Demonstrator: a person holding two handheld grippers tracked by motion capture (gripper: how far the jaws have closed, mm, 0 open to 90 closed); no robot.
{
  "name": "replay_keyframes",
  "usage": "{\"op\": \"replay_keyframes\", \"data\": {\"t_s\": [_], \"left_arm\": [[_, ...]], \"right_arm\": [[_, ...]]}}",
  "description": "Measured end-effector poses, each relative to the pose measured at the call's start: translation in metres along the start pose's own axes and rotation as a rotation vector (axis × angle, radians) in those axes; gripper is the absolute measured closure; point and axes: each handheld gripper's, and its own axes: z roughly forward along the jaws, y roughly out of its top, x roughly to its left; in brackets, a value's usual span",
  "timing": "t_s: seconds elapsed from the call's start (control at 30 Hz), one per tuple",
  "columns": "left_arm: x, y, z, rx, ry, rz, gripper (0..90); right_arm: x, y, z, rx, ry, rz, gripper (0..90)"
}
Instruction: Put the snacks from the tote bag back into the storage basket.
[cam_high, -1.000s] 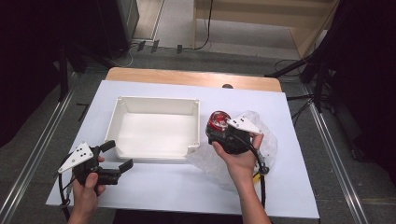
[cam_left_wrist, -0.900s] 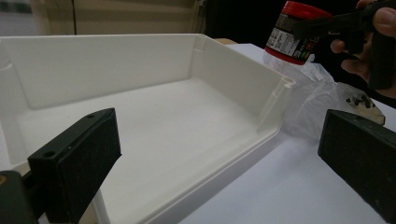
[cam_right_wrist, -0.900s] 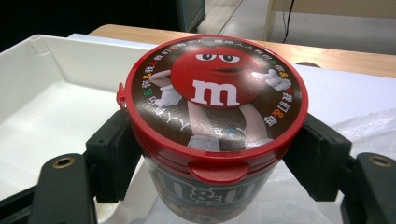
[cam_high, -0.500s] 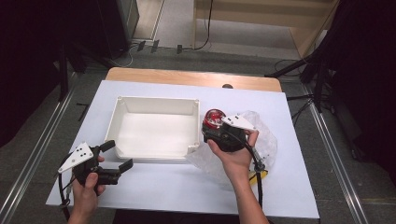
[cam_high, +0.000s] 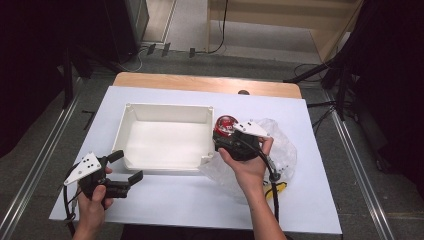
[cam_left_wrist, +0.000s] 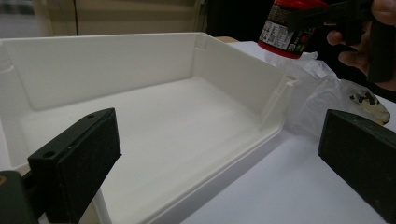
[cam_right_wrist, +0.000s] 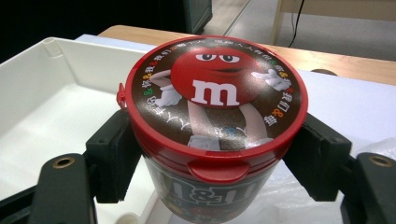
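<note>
A red-lidded M&M's candy tub (cam_right_wrist: 212, 107) sits upright between the pads of my right gripper (cam_right_wrist: 215, 161), which is shut on its sides just under the lid. From above, the tub (cam_high: 225, 125) hangs right beside the right rim of the white tray (cam_high: 167, 111), with the right gripper (cam_high: 223, 135) behind it. The left gripper view has the tub (cam_left_wrist: 289, 28) above the tray's near right corner (cam_left_wrist: 280, 88). My left gripper (cam_high: 125, 166) stands open near the tray's front left corner, with nothing between its jaws (cam_left_wrist: 217, 163).
A crumpled clear plastic bag (cam_high: 282, 150) lies on the white table sheet right of the tray, under the right hand. A yellow piece (cam_high: 277, 190) lies by the right forearm. The tray's inside (cam_right_wrist: 42, 98) is bare. A wooden table edge (cam_high: 205, 82) runs behind.
The right gripper has carried the tub a little to the left, closer to the tray's right rim. The left gripper has stayed where it was.
</note>
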Motion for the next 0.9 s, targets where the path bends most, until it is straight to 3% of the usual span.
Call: {"op": "replay_keyframes", "data": {"t_s": [0.9], "left_arm": [[0.001,0.000,-0.001,-0.004,0.000,-0.007,0.0]], "right_arm": [[0.018,0.006,0.011,0.002,0.033,-0.017,25.9]]}}
